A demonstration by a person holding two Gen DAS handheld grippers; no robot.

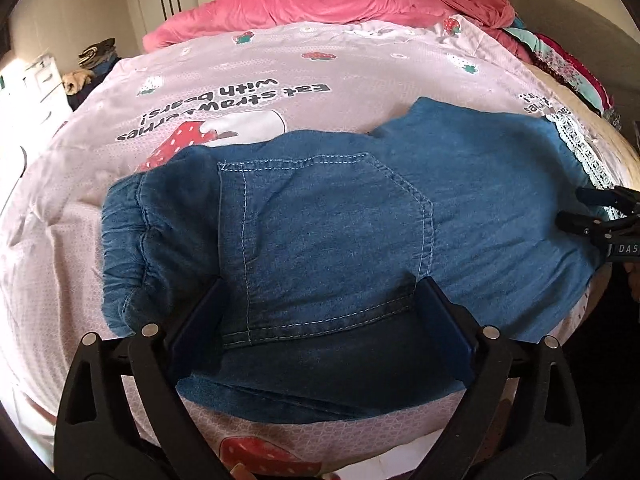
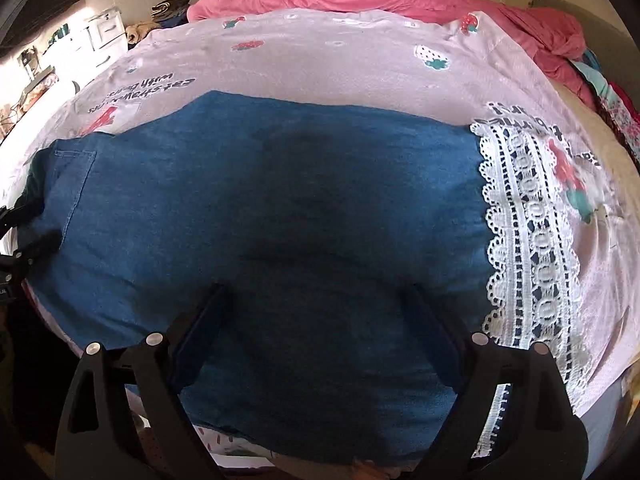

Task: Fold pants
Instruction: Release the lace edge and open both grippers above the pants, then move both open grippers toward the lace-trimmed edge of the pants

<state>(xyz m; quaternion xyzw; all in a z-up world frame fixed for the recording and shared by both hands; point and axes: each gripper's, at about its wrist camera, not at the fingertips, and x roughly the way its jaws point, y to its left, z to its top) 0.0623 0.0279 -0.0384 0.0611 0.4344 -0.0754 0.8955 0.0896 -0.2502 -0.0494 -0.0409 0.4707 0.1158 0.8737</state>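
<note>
Blue denim pants (image 1: 328, 232) lie flat on the bed, elastic waistband (image 1: 128, 240) at the left, back pocket facing up, white lace hem (image 2: 520, 240) at the right. My left gripper (image 1: 320, 292) is open, its fingers straddling the pocket area near the front edge of the pants. My right gripper (image 2: 316, 300) is open over the leg part (image 2: 280, 200), just left of the lace. The right gripper also shows at the right edge of the left wrist view (image 1: 592, 208), and the left gripper shows at the left edge of the right wrist view (image 2: 28, 220).
The pants lie on a pink strawberry-print duvet (image 1: 280, 64). A bunched pink blanket (image 1: 320, 8) lies at the far side. Folded colourful clothes (image 1: 568, 64) sit at the right by the headboard. White drawers (image 2: 104, 32) and piled clothes stand at the far left.
</note>
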